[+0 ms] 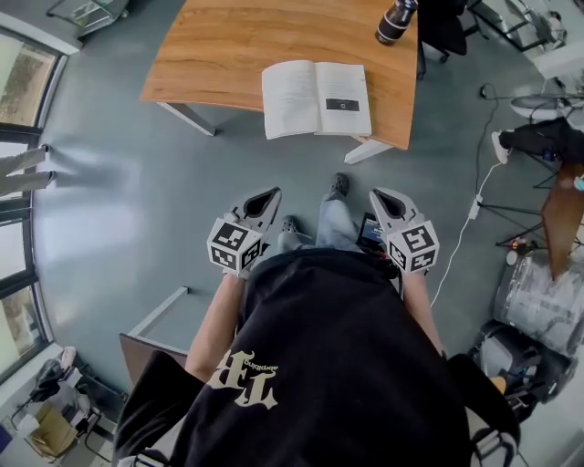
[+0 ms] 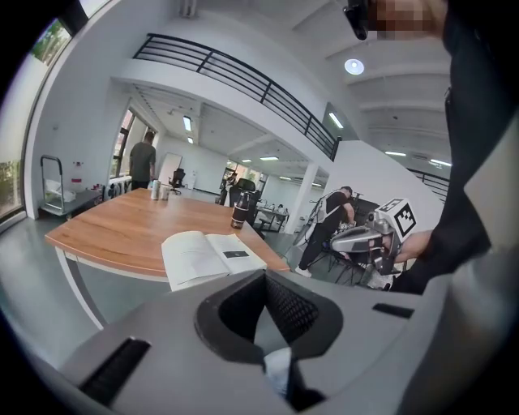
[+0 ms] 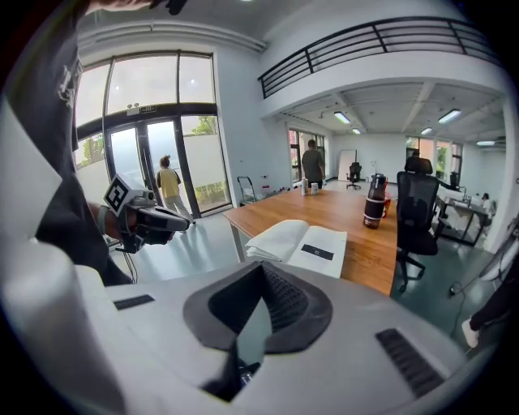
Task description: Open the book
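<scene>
The book (image 1: 316, 98) lies open on the table (image 1: 219, 50) at twelve o'clock, seemingly done, while the left gripper (image 1: 263, 201) and right gripper (image 1: 387, 202) hang clenched, empty.

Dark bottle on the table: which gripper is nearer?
Right. The right gripper is off the table, roughly in line with the dark bottle; the left gripper is equally far back but farther sideways.

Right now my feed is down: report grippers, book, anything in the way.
Left gripper shut, empty. Right gripper shut, empty. White-paged book lies open on the wooden table. Black tumbler stands apart.
</scene>
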`<move>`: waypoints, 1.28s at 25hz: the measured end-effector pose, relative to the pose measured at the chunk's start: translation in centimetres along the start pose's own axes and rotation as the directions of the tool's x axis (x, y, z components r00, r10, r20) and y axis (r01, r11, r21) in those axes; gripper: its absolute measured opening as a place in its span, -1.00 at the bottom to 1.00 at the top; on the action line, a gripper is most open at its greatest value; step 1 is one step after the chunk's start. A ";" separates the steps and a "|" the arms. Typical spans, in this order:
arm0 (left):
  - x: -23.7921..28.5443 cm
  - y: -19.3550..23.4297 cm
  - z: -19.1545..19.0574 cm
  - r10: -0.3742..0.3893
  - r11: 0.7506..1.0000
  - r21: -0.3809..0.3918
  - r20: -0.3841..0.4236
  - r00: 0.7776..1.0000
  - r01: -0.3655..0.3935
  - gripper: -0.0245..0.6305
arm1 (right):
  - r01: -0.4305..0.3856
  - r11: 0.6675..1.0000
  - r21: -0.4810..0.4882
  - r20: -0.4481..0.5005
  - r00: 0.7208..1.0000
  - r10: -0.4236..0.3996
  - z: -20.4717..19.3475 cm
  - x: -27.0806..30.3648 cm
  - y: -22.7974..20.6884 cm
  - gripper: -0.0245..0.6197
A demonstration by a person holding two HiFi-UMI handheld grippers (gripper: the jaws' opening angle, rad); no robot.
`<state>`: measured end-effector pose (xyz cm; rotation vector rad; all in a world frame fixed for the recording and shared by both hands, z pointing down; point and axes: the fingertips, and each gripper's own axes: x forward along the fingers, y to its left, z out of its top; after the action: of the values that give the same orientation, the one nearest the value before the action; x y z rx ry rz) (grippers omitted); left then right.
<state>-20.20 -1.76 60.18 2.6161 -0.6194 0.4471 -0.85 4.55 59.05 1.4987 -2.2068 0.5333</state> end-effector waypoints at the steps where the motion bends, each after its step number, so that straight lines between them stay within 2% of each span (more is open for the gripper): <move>1: -0.1 -0.3 0.1 -0.016 1.000 0.003 0.004 1.000 0.016 -0.91 | 0.017 1.000 -0.022 0.000 1.000 -0.017 0.1 -0.4 0.3 -0.96; 4: -0.1 -1.0 0.4 -0.048 0.999 0.018 0.014 0.999 0.048 -0.91 | 0.064 0.985 -0.160 -0.034 0.997 -0.070 0.0 -1.6 1.3 -0.96; 6: -0.3 -1.2 1.0 -0.047 0.999 0.027 0.030 0.998 0.047 -0.91 | 0.065 0.980 -0.189 -0.025 0.997 -0.071 0.4 -2.3 1.6 -0.96; 11: -0.5 -1.9 2.7 -0.022 0.999 0.040 0.070 0.997 0.019 -0.91 | 0.051 0.998 -0.041 0.113 0.993 -0.047 3.3 -4.4 -0.4 -0.96; 16: 1.1 -3.9 4.5 -0.003 0.998 0.055 0.109 0.994 -0.003 -0.91 | 0.053 0.996 -0.067 0.166 0.985 -0.041 4.6 -7.0 -3.2 -0.96; 25: 5.5 -10.0 6.7 -0.011 0.998 0.068 0.134 0.991 0.002 -0.91 | 0.039 0.997 -0.070 0.184 0.983 -0.025 3.6 -11.3 -8.6 -0.96; 32: 8.1 -13.2 6.5 -0.001 0.997 0.072 0.105 0.994 -0.006 -0.91 | 0.024 0.997 -0.069 0.188 0.982 -0.011 2.2 -13.8 -11.5 -0.96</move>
<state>-5.56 3.20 53.56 2.7224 -0.6514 0.3403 14.25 10.10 50.73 1.5870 -2.3248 0.3156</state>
